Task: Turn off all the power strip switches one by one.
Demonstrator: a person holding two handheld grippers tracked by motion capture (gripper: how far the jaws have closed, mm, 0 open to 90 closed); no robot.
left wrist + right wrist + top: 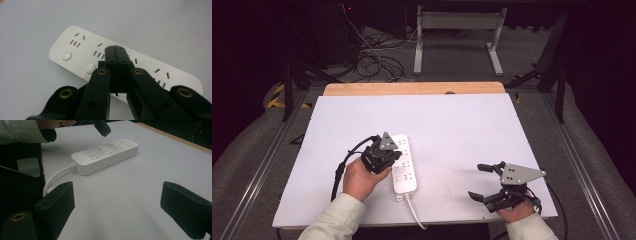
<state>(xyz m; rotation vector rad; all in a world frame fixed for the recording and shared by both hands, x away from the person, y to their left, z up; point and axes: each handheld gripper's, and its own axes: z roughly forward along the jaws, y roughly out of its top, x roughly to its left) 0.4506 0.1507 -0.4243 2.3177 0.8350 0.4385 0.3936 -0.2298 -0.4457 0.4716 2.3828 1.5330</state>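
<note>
A: What's the setting?

B: A white bench (452, 125) with a wooden strip along its far edge, standing in a dark room; grey floor, tangled cables and a metal frame's legs lie behind it.

A: And the left tool?

B: The left tool (395, 156) is clenched, jaws pressed flat together with nothing between them. In the left gripper view its tips (115, 53) sit over the middle of a white power strip (75, 53), just beside a round button (90, 68); whether they touch it I cannot tell. The left hand (359, 179) wraps the tool's body from behind, forearm in a pale sleeve (334, 220) coming in from the near edge and angling toward the strip.

A: Where does the strip lie?

B: Flat on the bench, near the front and left of centre, lengthwise away from the person, its white cord (414, 212) running off the near edge.

A: The right tool?

B: The right tool (479, 181) is released, jaws spread wide over bare bench, nothing between them. It is well apart from the strip, near the front right corner, the right hand (514, 212) low at the bench's edge, jaws pointing left toward the strip.
</note>
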